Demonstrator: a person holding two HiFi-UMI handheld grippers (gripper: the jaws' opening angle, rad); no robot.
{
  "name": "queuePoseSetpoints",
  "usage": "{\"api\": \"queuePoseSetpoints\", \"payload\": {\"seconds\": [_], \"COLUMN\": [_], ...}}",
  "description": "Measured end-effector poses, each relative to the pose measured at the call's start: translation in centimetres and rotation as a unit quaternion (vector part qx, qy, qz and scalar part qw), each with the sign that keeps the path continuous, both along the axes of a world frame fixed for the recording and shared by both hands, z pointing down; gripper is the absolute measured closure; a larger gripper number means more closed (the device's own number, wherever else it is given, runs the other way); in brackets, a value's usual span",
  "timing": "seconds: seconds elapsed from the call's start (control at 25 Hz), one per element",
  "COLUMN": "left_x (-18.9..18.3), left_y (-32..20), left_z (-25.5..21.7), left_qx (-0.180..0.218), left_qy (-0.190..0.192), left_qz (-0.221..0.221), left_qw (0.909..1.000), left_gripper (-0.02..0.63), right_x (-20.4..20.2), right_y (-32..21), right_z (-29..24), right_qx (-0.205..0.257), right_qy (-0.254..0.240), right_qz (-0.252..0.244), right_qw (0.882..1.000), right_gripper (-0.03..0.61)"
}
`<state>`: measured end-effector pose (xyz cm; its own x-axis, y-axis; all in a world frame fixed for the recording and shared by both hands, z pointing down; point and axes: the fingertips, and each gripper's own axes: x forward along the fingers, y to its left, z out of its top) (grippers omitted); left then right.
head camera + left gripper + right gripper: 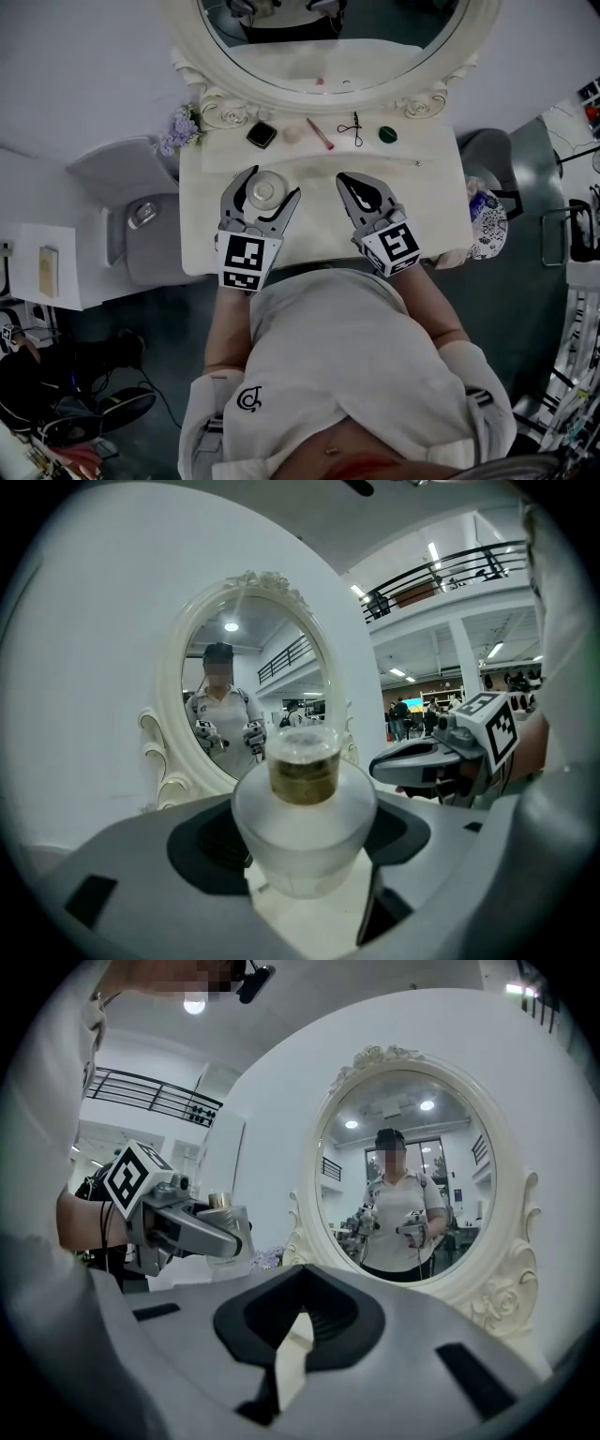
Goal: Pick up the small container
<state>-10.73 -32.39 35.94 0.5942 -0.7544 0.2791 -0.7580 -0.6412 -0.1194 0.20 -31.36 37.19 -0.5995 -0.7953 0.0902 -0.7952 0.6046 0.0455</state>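
The small container (pixel 262 193) is a frosted glass jar with a clear cap over a gold neck (pixel 303 803). It sits between the jaws of my left gripper (pixel 270 186), whose dark pads press on its two sides over the near part of the white dressing table (pixel 431 202). The left gripper view (pixel 305 850) shows the jar filling the gap. My right gripper (pixel 362 193) hovers beside it to the right, jaws together with nothing held (pixel 298 1324). The right gripper view also shows the left gripper (pixel 187 1224) with the jar (pixel 208 1215).
An oval mirror (pixel 330 42) in a carved white frame stands at the table's back. Before it lie a black compact (pixel 262 134), a pink brush (pixel 320 133), small scissors (pixel 353 128) and a green disc (pixel 387 134). Purple flowers (pixel 178 129) stand at the left corner, a grey chair (pixel 131 220) beside.
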Motion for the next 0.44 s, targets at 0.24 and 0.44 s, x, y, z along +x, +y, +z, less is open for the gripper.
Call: {"api": "queuePoseSetpoints", "payload": {"seconds": [0.24, 0.44], "left_x": [0.34, 0.47], "left_y": [0.02, -0.11], "left_z": [0.07, 0.26], "left_qx": [-0.001, -0.004], "left_qy": [0.003, 0.005], "left_qz": [0.003, 0.005], "left_qw": [1.0000, 1.0000], "left_gripper": [0.265, 0.265], "right_x": [0.39, 0.41], "right_y": [-0.07, -0.17], "right_z": [-0.18, 0.03], "right_qx": [0.001, -0.005], "right_qy": [-0.002, -0.003], "right_qz": [0.005, 0.006], "right_qw": [1.000, 1.000], "right_gripper": [0.574, 0.574]}}
